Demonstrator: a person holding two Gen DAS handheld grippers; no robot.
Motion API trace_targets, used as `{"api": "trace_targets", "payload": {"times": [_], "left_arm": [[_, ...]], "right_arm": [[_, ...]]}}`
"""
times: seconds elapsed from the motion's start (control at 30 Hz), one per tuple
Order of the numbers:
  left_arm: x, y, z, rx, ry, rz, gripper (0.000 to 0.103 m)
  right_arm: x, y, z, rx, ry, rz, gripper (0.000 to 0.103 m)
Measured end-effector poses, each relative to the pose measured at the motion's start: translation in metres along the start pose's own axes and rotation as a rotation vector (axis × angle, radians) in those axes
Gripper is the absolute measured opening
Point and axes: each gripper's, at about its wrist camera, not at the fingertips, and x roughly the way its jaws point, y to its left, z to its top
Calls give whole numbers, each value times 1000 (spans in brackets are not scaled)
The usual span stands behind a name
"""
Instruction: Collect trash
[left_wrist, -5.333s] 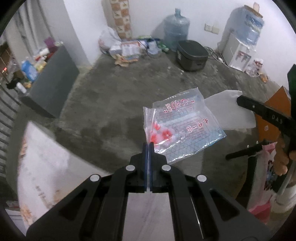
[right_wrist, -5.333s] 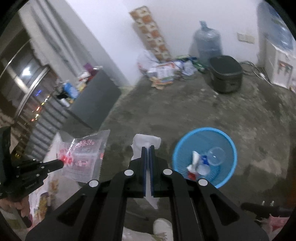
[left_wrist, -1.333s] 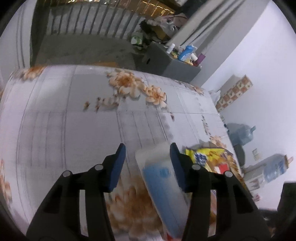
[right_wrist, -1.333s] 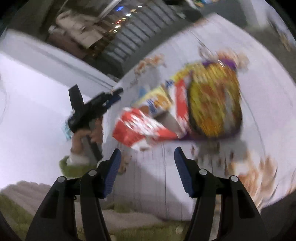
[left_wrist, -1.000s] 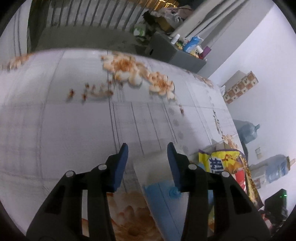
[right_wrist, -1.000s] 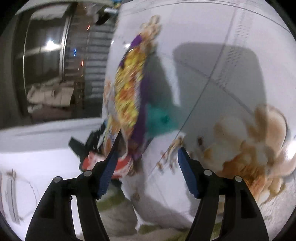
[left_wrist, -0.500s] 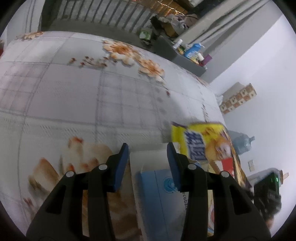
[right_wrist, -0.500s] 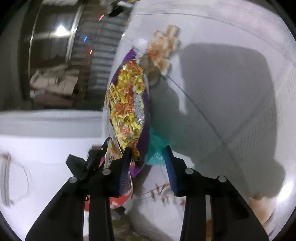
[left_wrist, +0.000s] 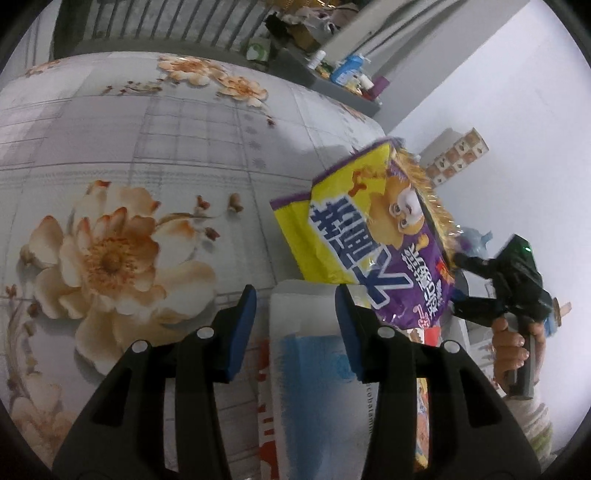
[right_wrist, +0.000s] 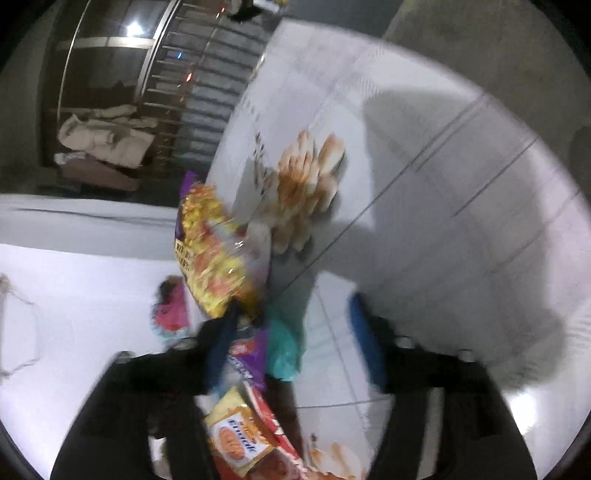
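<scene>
In the left wrist view my left gripper (left_wrist: 297, 328) hangs over the floral tablecloth (left_wrist: 147, 147) with a blue-and-white packet (left_wrist: 314, 354) between its blue pads; the jaws are easing open a little. A yellow and purple snack bag (left_wrist: 369, 240) stands tilted just beyond it. My right gripper (left_wrist: 465, 284) reaches in from the right with the bag's far edge between its fingers. In the blurred right wrist view the right gripper (right_wrist: 291, 332) is opening wide. There the snack bag (right_wrist: 210, 258) rests against its left finger only.
A red and orange snack packet (right_wrist: 240, 443) and a teal scrap (right_wrist: 284, 350) lie under the right gripper. A grey shelf with bottles (left_wrist: 343, 74) and a patterned box (left_wrist: 458, 158) stand past the table's far edge. A hand (left_wrist: 513, 350) grips the right tool.
My left gripper has travelled across the cloth with the packet and come up to the yellow bag. The right jaws narrowed around the bag, then spread wide, and the wrist rolled.
</scene>
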Motion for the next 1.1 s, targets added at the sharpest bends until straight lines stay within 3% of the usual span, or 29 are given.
{"api": "trace_targets", "payload": {"times": [0.17,0.27,0.43,0.7,0.87,1.1], "left_arm": [[-24,5,4,10,-64,20,48],[-37,6,6,27,-83,20,50],[-57,5,6,87,-76,0,50],[-62,-2,-15,158,54,-69,54],[-54,-5,-31,160,109,-63,54],[-46,-15,-45,217,148,-43,54]], "right_arm": [[-43,10,-24,-94,-107,-263,75],[-65,21,-42,-131,-179,-349,75],[-90,41,-72,-213,-223,-274,75],[-41,87,-123,-415,-24,-106,72],[0,103,-132,-515,64,-172,71],[25,94,-135,-509,122,-181,66]]}}
